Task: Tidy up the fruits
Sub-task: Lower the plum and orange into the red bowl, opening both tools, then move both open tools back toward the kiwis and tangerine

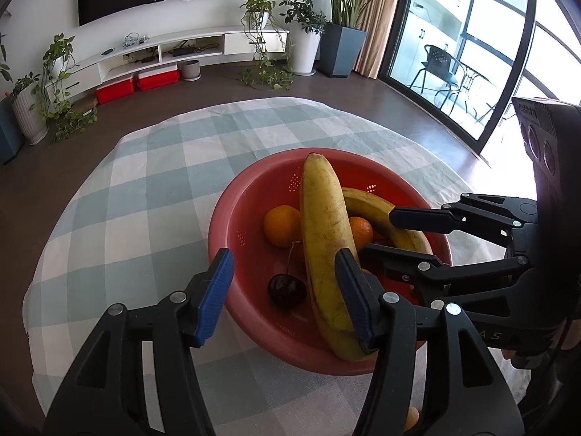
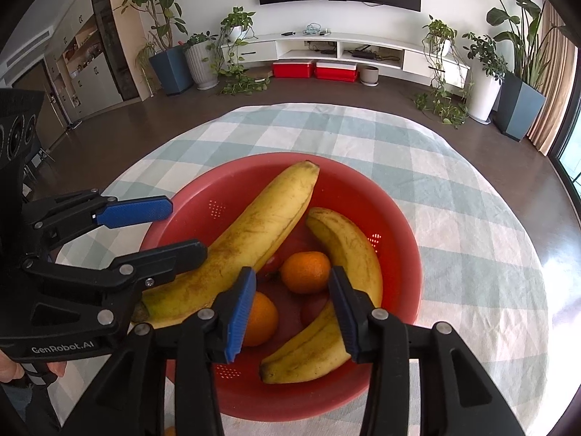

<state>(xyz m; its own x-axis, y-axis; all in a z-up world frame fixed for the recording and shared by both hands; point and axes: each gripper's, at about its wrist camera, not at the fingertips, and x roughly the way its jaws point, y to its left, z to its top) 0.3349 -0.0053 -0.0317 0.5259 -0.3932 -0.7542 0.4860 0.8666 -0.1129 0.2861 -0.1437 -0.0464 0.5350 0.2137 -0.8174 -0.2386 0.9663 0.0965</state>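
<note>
We take the red colander bowl [image 2: 399, 283] on the checked tablecloth [image 2: 472, 218] as our landmark. Inside it lie a long banana [image 2: 254, 239] that runs from the near left rim up to the far rim, a curved banana [image 2: 348, 254] along the right wall, and two oranges [image 2: 307, 271] between them on the bowl's floor. From the left wrist view we also see a dark cherry [image 1: 287, 290] with its stem, low in the bowl just left of the long banana. Our left gripper [image 1: 285, 290] hangs over the near edge of the bowl with its jaws parted to a middling width; the right pad sits against or just beside the lower end of the long banana, the left pad is clear above the rim, so nothing is clamped. Our right gripper [image 2: 290, 312] hovers over the near part of the bowl, jaws partly apart, narrower than the left, with an orange and the curved banana's lower half seen between and behind the pads; it grips nothing. Both grippers stand close together above the bowl.
</note>
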